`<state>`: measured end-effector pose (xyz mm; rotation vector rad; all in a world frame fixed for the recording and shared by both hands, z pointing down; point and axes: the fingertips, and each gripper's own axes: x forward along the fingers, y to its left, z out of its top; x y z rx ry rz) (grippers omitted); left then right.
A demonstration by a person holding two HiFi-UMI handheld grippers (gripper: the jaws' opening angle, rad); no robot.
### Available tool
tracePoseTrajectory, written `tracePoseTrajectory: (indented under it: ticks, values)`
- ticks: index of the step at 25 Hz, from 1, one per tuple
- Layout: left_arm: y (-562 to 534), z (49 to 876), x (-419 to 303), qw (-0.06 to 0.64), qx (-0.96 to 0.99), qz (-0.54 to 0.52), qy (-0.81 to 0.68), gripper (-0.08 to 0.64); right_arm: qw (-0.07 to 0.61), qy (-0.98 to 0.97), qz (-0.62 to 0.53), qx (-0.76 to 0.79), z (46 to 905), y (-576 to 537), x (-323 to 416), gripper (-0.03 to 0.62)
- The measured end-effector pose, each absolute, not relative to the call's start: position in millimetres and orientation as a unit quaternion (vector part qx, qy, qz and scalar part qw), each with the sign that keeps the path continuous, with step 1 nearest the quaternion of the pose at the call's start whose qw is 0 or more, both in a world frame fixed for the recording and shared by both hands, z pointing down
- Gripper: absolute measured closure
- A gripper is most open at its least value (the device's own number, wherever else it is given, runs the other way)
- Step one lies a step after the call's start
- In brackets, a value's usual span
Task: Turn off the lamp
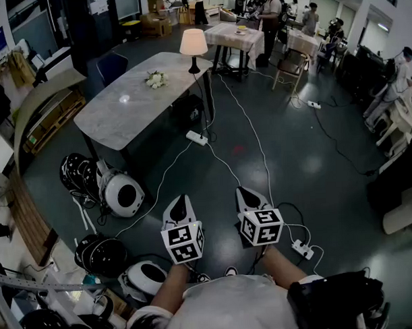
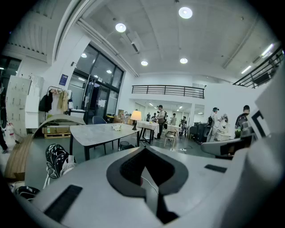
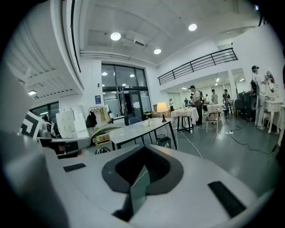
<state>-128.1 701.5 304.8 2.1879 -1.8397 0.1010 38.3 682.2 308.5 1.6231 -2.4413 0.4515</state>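
Holding a gripper in each hand, the person keeps both low in front of the body, side by side over the dark polished floor [image 1: 307, 157]. The left gripper [image 1: 179, 199] has its fingers [image 2: 89, 178] pressed together with nothing between them, and its own view shows the dark pads meeting along one seam. The right gripper [image 1: 244, 191] is the same, with its fingers [image 3: 200, 178] together and empty. Both point ahead and slightly downward, each carrying its marker cube at the near end.

The cream-shaded table lamp on a dark stem [image 1: 193, 46] stands lit at the far end of the long grey marble-look table [image 1: 123, 109], close to that end's edge and well apart from both grippers. A small bunch of white flowers [image 1: 156, 79] lies on the table just on the near side of the lamp. A white power strip [image 1: 197, 138] lies on the floor beside the table's near right leg, and white cables [image 1: 167, 175] trail from it toward the person. Black and white helmets [image 1: 123, 195] are heaped on the floor to the left. A smaller table draped in white cloth [image 1: 234, 35] stands beyond the lamp, with several people [image 1: 268, 13] further back.
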Motion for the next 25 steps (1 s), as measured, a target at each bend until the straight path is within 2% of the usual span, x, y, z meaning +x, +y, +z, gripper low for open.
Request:
tracePoseTrajectory:
  ticks: [14, 25]
  values:
    - [695.4, 316.3, -163.9, 0.149, 0.77, 0.031, -0.62, 0.569, 0.088, -0.804, 0.159, 0.566, 319.0, 686.9, 1.4, 0.594]
    - [694.6, 319.3, -173.3, 0.136, 0.78, 0.042, -0.609, 0.569, 0.108, -0.787, 0.189, 0.577, 341.5, 682.6, 6.0, 0.594]
